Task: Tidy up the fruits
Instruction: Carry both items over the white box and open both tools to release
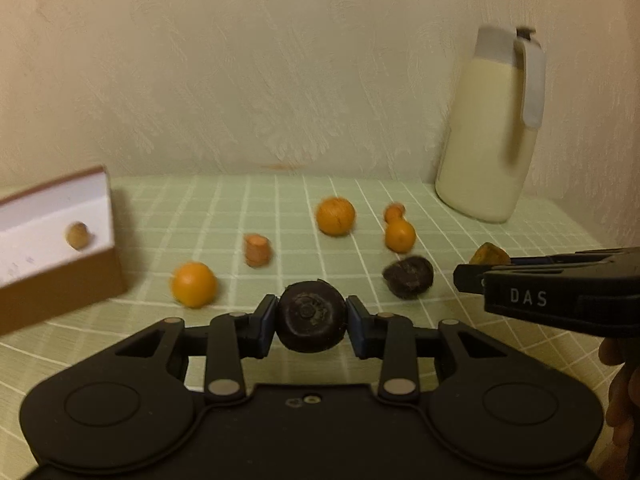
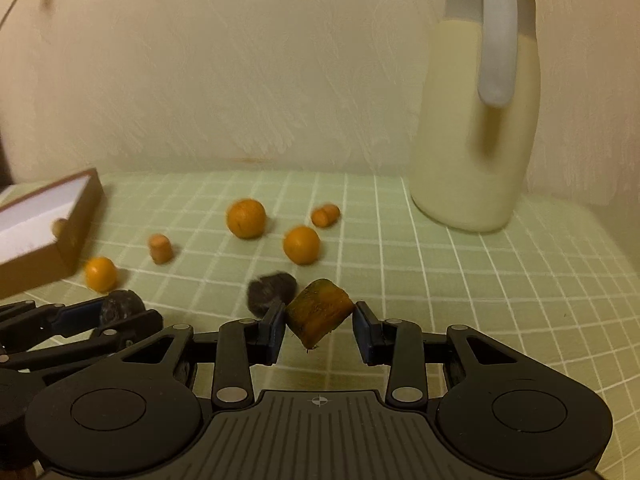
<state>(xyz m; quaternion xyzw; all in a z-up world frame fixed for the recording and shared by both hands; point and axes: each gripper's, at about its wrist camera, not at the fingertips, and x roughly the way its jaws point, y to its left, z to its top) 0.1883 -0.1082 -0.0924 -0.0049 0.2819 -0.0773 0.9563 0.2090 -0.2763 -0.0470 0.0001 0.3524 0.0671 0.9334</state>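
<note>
We have the left gripper [image 1: 311, 326] clamped across a round dark fruit [image 1: 311, 322] and the right gripper [image 2: 319, 330] pinching an orange-brown chunk [image 2: 319, 314] by its sides above the checked cloth [image 2: 440, 280], both seemingly light, soft, bruisable.

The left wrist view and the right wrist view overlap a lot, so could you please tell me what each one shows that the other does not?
Only the left wrist view shows the left claw head-on, shut on a dark round fruit, and part of a hand at the right edge.

Only the right wrist view shows the right claw head-on, shut on an orange-brown chunk.

Both show the checked green cloth, the cream jug, the brown box holding one small fruit, three loose oranges, two small orange pieces and a second dark fruit.
</note>
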